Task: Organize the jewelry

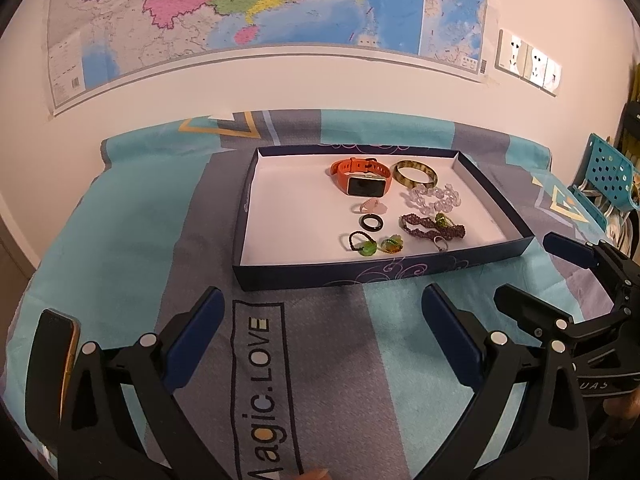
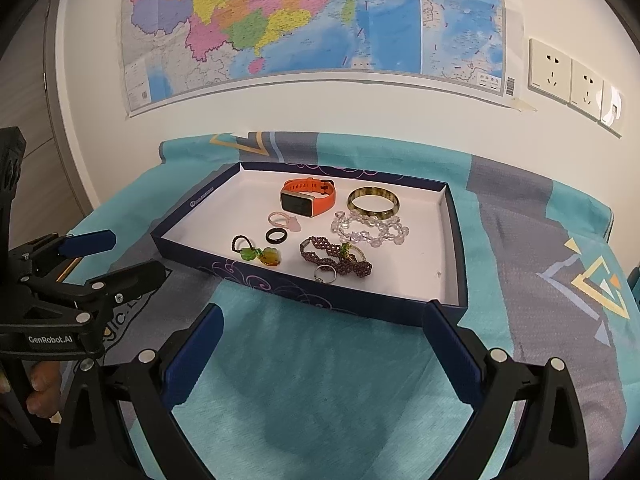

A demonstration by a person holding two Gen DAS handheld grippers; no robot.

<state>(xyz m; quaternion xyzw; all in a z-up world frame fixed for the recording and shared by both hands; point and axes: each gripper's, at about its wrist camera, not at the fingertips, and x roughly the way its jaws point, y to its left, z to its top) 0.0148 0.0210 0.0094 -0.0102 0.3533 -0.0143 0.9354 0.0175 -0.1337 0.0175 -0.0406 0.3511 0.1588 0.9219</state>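
Navy cardboard box lid [image 1: 384,276] with white inside sits on a teal-grey cloth [image 1: 120,248], long axis running left-right across both views. All jewelry lies inside it, bunched toward the right half; left half bare.

Left to right in the left wrist view: phone [image 1: 56,360] at 8 o'clock on the cloth, outside the lid. Left gripper [image 1: 320,344] near bottom centre, fingers spread wide, nothing between them. Inside the lid, at 12 o'clock from it: dark bead ring with green charm [image 1: 360,243], black ring [image 1: 372,222], pink ring [image 1: 370,206], orange smartwatch [image 1: 362,178], then the mottled bangle [image 1: 414,175], clear bead bracelet [image 1: 434,199], maroon woven bracelet [image 1: 432,227], small silver ring [image 1: 439,242]. Right gripper [image 1: 536,268] at 3 o'clock, also spread, empty, tips just beside the lid's near right corner.

From the right wrist view, right gripper [image 2: 320,344] has the lid's near wall at 12 o'clock, silver ring [image 2: 325,273] closest just past the wall. Left gripper [image 2: 124,256] at 9 o'clock.

Judgement: nothing grasped yet. Right gripper looks nearer the bracelets and silver ring; the left one is nearer the green-charm ring.
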